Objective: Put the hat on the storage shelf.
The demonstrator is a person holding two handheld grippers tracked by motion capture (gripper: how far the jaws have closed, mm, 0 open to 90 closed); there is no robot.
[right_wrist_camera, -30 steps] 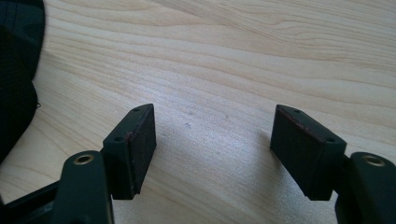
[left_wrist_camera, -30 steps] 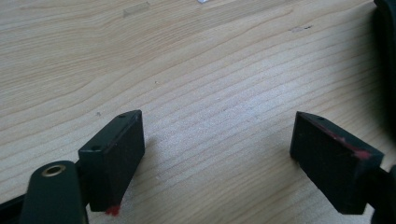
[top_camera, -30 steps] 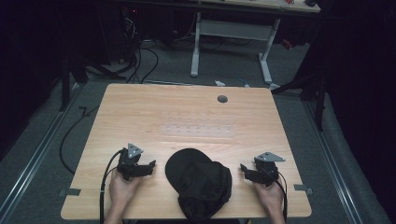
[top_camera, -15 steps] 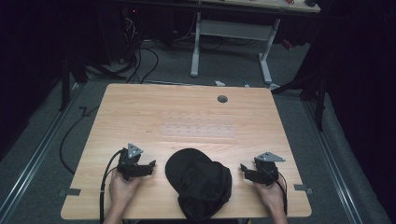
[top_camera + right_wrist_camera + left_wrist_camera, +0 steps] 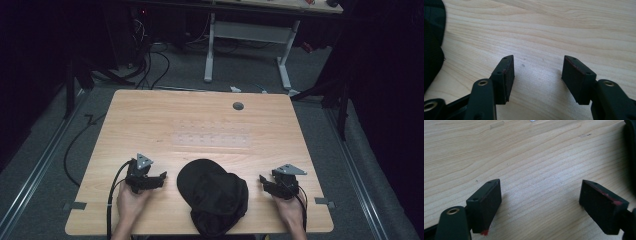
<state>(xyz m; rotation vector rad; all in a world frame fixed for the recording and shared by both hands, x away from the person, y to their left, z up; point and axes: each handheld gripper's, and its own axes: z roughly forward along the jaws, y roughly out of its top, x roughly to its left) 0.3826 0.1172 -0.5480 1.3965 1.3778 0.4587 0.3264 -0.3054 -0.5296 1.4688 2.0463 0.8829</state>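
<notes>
Near the front edge of the counter (image 5: 150,115), mid-width, a black cap (image 5: 212,195) is lying flat, partly overhanging that edge. Left tool (image 5: 161,177) is sitting just left of the cap, jaws standing wide apart over bare wood, nothing between them; the cap's dark edge is showing at the far right of the left gripper view. Right tool (image 5: 263,181) is resting just right of the cap, not touching it; its jaws have just been closing partway and are now standing apart with only bare counter between them. Both hands are holding the tools low on the counter, pointing inward at the cap. A clear strip (image 5: 212,139) is lying mid-counter, well apart from the cap.
</notes>
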